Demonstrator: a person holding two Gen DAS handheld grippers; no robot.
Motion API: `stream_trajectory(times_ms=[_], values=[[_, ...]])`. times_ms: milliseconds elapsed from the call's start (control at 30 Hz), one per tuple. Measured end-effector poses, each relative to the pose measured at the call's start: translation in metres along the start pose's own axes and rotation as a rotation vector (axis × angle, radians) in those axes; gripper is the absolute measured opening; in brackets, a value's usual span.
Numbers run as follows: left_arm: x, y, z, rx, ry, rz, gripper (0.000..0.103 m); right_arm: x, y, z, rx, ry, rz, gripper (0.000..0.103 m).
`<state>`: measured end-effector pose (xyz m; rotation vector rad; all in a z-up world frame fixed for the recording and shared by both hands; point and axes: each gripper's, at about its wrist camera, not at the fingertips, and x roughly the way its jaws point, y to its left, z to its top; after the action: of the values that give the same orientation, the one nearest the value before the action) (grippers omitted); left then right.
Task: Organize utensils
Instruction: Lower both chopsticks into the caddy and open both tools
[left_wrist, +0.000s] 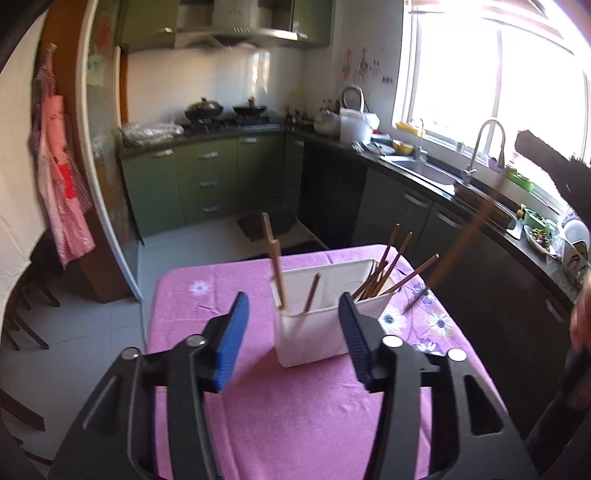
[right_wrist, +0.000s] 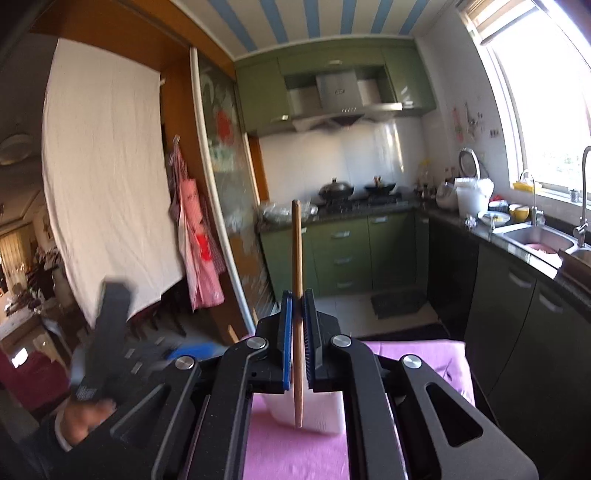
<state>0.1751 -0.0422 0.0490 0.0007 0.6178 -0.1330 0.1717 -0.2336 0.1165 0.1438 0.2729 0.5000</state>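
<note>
no writing can be read anywhere; a small mark on the range hood (right_wrist: 341, 92) is too blurred to make out. the left gripper (left_wrist: 293, 332) points down toward the white holder (left_wrist: 317, 332) on the pink cloth surface (left_wrist: 295, 424), its blue fingers (left_wrist: 232, 343) spread apart with nothing between them, just in front of the holder. loose chopsticks (left_wrist: 380, 273) lean in the holder's far compartment, and two more stand in its near one. the right gripper (right_wrist: 298, 343) sits nearly level above the holder, its fingers clenched on a single wooden chopstick (right_wrist: 297, 258) that stands almost upright, its lower tip over the holder. in the left view this chopstick is a motion-blurred streak and the right gripper is cut off at the frame edge. the left hand (right_wrist: 83, 417) is blurred.
</note>
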Motion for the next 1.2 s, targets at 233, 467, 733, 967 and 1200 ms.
stream_trajectory(times_ms=[233,467,733,967,1200], values=[[-0.053,0.008,-0.060,-0.007,-0.112,0.103,0.086,0.047,-0.007,0.021,-0.005,-0.003,-0.078,0.007],[-0.070,0.013,-0.095,-0.065,-0.163,0.145,0.096,0.104,-0.016,-0.012,0.004,0.123,-0.099,0.007],[-0.061,0.017,-0.104,-0.116,-0.125,0.128,0.096,0.138,-0.015,-0.057,-0.012,0.230,-0.113,0.007],[-0.060,0.013,-0.108,-0.108,-0.116,0.123,0.096,0.111,-0.007,-0.065,-0.018,0.200,-0.091,0.013],[-0.063,0.011,-0.118,-0.105,-0.122,0.112,0.096,0.016,0.002,-0.092,-0.029,0.081,-0.095,0.048]])
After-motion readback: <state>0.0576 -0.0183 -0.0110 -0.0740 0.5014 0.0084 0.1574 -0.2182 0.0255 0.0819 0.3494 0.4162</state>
